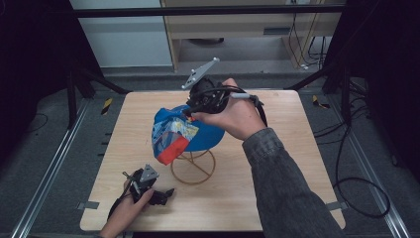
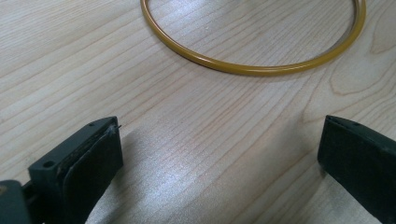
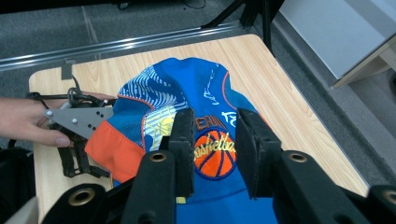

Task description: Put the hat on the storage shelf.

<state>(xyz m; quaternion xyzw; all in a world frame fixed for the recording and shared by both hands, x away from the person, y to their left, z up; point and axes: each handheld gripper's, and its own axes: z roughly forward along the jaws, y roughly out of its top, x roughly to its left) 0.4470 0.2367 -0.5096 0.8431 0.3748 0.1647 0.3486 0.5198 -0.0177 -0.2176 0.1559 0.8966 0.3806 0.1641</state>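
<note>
A blue basketball cap with an orange brim sits on a gold wire stand, whose ring base rests on the wooden table. My right gripper hovers over the top of the cap, its jaws a little apart. In the right gripper view the cap and its basketball logo show through the gap of the right gripper, with nothing pinched. My left gripper lies low on the table near the front left. It stands wide open over bare wood, and the gold ring is just ahead.
Black frame posts stand at the table's far corners. Metal rails run along the floor on both sides. Cables loop on the floor to the right. A pale cabinet is behind the table.
</note>
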